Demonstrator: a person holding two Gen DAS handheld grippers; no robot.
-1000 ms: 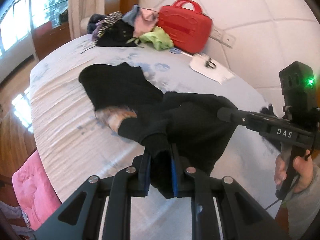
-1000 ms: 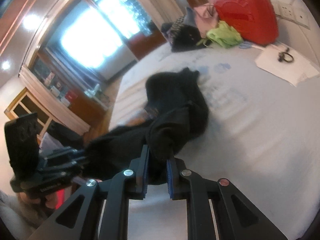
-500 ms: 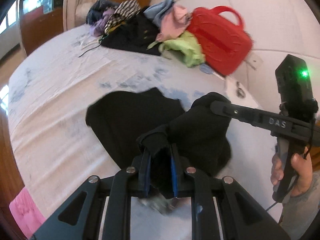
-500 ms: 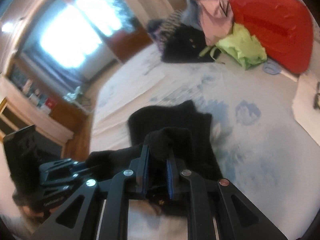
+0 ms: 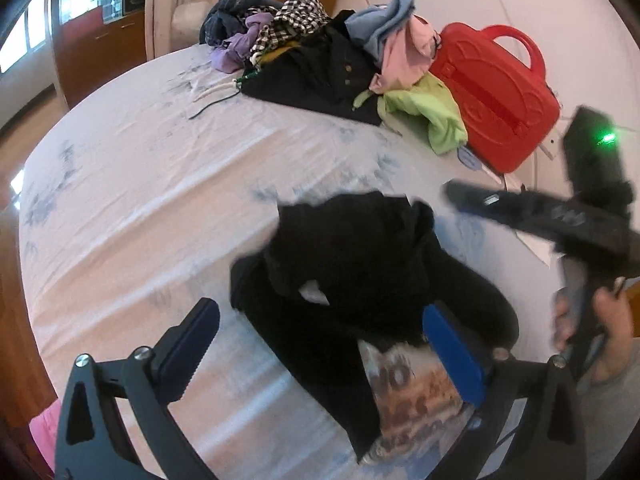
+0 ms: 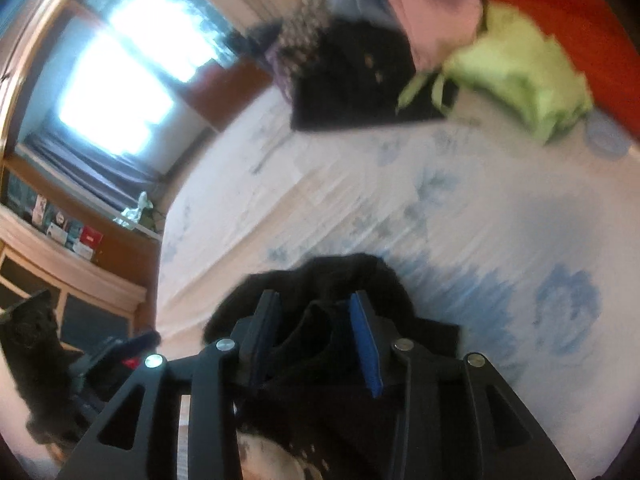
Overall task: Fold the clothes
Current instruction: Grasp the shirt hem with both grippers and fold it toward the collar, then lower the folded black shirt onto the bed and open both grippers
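A black garment (image 5: pixel 352 256) lies folded in a heap on the pale bed sheet (image 5: pixel 160 184), with a printed panel (image 5: pixel 412 396) showing at its near end. My left gripper (image 5: pixel 316 312) hovers over it, its jaws opening wide and clear of the cloth. My right gripper (image 6: pixel 316 320) has its jaws opening too. A loose fold of the black garment (image 6: pixel 340 280) stands between its blue pads (image 6: pixel 364 336), which do not press on it. In the left wrist view the right gripper (image 5: pixel 460 198) is blurred at the right, held by a hand (image 5: pixel 604 320).
At the far end of the bed lies a pile of unfolded clothes (image 5: pixel 320 52), with a lime green garment (image 5: pixel 428 112) and a red case (image 5: pixel 492 100) beside it. White paper (image 5: pixel 532 240) lies by the wall. A pink cushion (image 5: pixel 40 432) sits below the bed's near left edge.
Both grippers carried the garment's gripped edge across toward the far end of the bed, folding it over itself. Both jaws have since parted, and the cloth has dropped from the left gripper.
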